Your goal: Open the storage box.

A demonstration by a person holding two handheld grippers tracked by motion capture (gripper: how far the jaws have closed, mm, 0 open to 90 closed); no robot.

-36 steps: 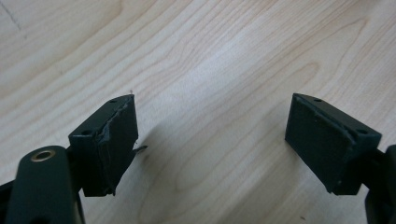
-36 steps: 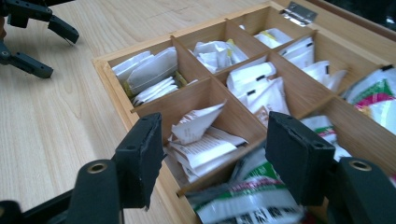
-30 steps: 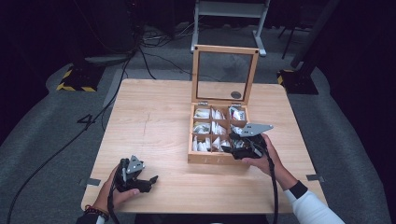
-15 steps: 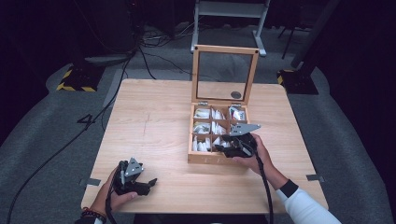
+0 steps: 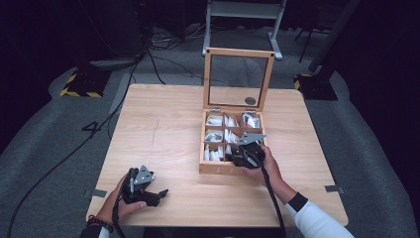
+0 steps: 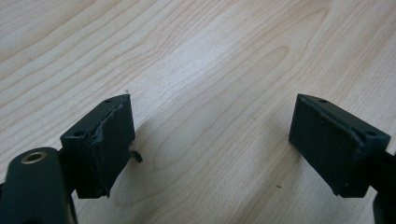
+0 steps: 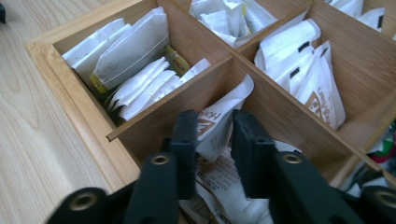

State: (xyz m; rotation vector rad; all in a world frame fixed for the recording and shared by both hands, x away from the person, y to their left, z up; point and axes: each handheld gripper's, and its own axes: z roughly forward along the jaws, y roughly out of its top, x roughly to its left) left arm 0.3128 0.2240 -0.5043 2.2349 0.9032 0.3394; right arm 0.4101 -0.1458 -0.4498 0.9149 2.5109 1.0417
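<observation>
The right gripper (image 7: 214, 135) pinches a white tea packet (image 7: 219, 122) in the wooden box (image 7: 70, 100) — the left gripper (image 6: 210, 140) rests wide apart, empty, on the table (image 6: 201, 56).

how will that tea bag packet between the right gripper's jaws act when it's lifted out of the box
The tea bag packet is thin creased paper, so it will probably flop and bend. It looks light, likely lifting easily. Pinched by the right gripper near one edge, it may swing or slip.

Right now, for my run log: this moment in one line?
right gripper: shut on tea sachet | wooden box: lid up | left gripper: open on table
</observation>
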